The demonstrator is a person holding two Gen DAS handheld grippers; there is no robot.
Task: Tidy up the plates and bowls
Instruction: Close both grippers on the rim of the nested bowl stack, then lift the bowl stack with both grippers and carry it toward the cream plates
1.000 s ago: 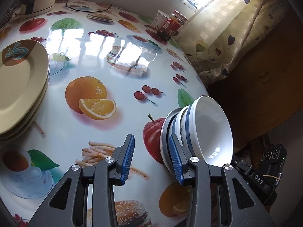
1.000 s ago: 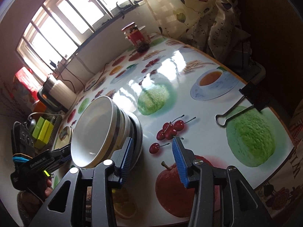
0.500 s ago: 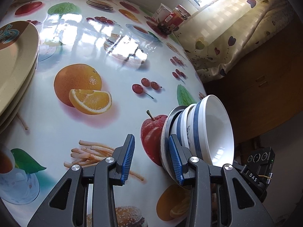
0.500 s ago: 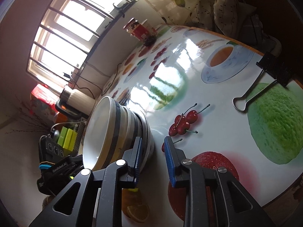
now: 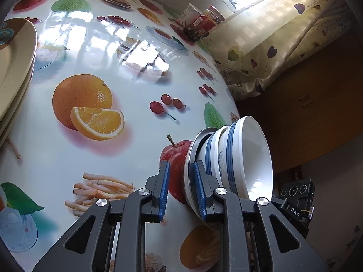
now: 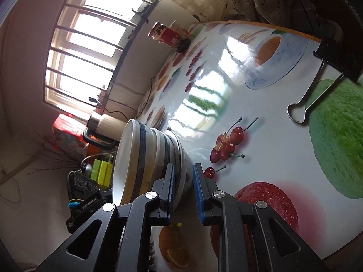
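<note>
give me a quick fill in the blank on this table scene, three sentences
1. The bowls are white with ____ bands.
2. The bowls sit nested on a small ____ at the table's edge.
3. A black ____ clip holds the tablecloth at the table's edge.

Missing words: blue; plate; binder
</note>
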